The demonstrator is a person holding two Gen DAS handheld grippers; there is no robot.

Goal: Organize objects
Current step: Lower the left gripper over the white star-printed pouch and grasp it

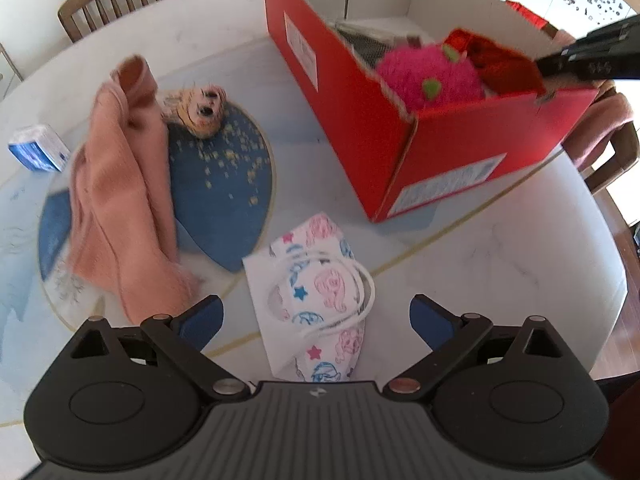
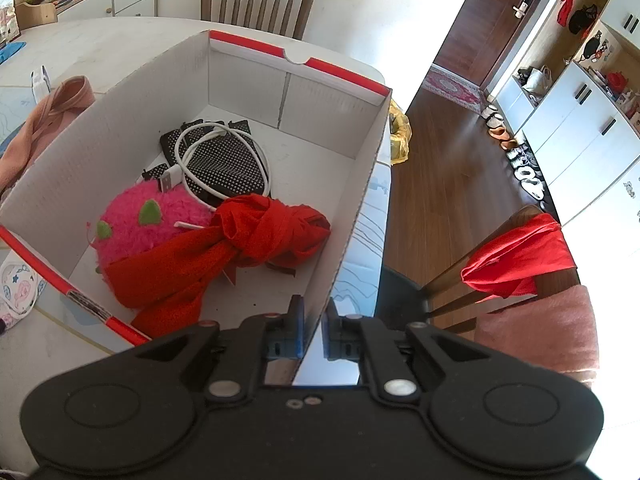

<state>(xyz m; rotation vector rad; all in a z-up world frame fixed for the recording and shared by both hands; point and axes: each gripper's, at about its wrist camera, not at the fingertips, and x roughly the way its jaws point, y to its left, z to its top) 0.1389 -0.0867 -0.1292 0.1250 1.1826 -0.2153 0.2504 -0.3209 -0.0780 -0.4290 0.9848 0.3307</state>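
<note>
A red cardboard box (image 1: 460,148) stands on the white table (image 1: 500,264). It holds a pink fuzzy toy (image 2: 136,220), a knotted red cloth (image 2: 256,236), a white cable (image 2: 224,136) and a black dotted pouch (image 2: 228,168). My right gripper (image 2: 314,330) is shut on the box's near side wall (image 2: 352,216). It shows as a dark arm in the left wrist view (image 1: 592,56). My left gripper (image 1: 316,320) is open, low over a printed face mask (image 1: 320,300) that lies between its fingers.
A pink cloth (image 1: 120,200) lies over a blue round mat (image 1: 224,188), with a small tan plush head (image 1: 200,110) beside it. A blue tissue pack (image 1: 38,148) sits at the table's left. Chairs stand around the table; one carries a red cloth (image 2: 516,260).
</note>
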